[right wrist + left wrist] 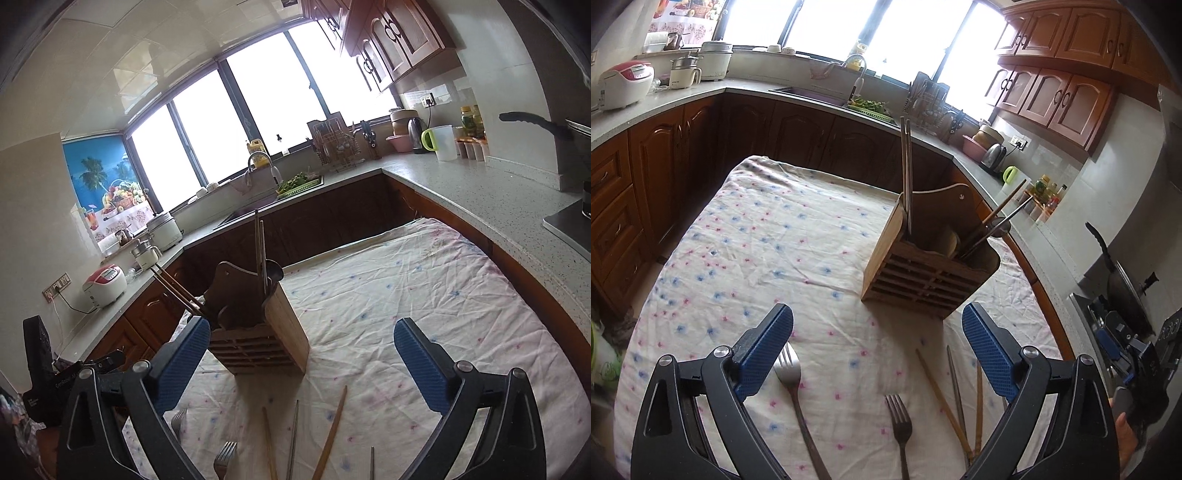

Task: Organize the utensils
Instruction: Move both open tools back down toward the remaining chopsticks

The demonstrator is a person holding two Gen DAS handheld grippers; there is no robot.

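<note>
A wooden utensil holder point(923, 277) stands on the floral tablecloth point(768, 236), with chopsticks point(906, 177) and a metal ladle point(997, 225) standing in it. Two forks point(792, 391) point(900, 424) and several loose chopsticks point(955, 398) lie on the cloth near me. My left gripper point(877, 336) is open and empty above the forks. My right gripper point(301, 350) is open and empty, just in front of the holder point(262, 332). In the right wrist view, chopsticks point(330, 432) and a fork point(224, 458) lie below it.
Kitchen counters point(665, 99) wrap around the table, with a sink point(816, 92), rice cookers, a kettle point(993, 155) and a dish rack. A stove with a pan point(1123, 280) is at the right. The other gripper point(1137, 350) shows at the right edge.
</note>
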